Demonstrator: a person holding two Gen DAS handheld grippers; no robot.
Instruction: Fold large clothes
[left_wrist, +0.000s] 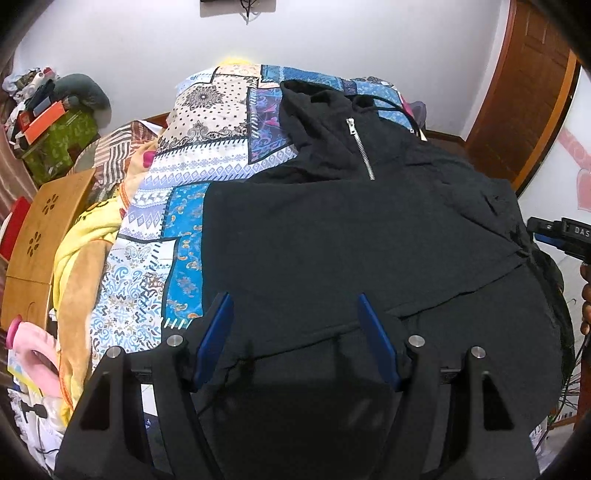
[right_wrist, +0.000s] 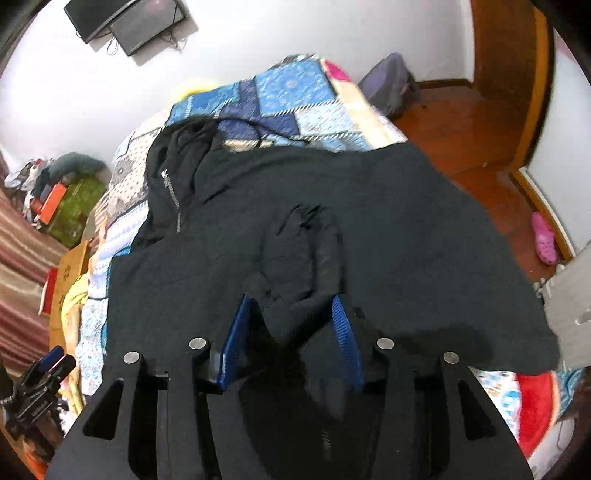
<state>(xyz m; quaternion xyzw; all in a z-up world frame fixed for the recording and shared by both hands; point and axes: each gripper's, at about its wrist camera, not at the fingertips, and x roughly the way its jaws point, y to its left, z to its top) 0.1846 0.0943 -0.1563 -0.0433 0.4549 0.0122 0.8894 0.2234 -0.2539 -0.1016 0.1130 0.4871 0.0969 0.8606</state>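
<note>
Lying across the bed, the black hooded jacket covers most of the patterned quilt, its hood and zip toward the far edge by the wall and its hem toward the near edge where both tools work. At the left side, a wooden lap tray and a yellow blanket sit beside the bed's left edge, well clear of the jacket. The left tool hovers over the near left part of the jacket with its blue fingers spread wide and nothing between them; the cloth lies flat below. Further right, the right tool stands partly open over a bunched ridge of black cloth, which looks like a folded-in sleeve. Whether the pads press that cloth is not clear through the blur; it appears loose. The jacket's long axis runs from the near edge to the far edge, straight ahead of both tools. The ridge lies directly ahead of the right tool, so that hand is nearer for smoothing or regripping it. The right side of the jacket overhangs the bed's right edge above the wooden floor.
</note>
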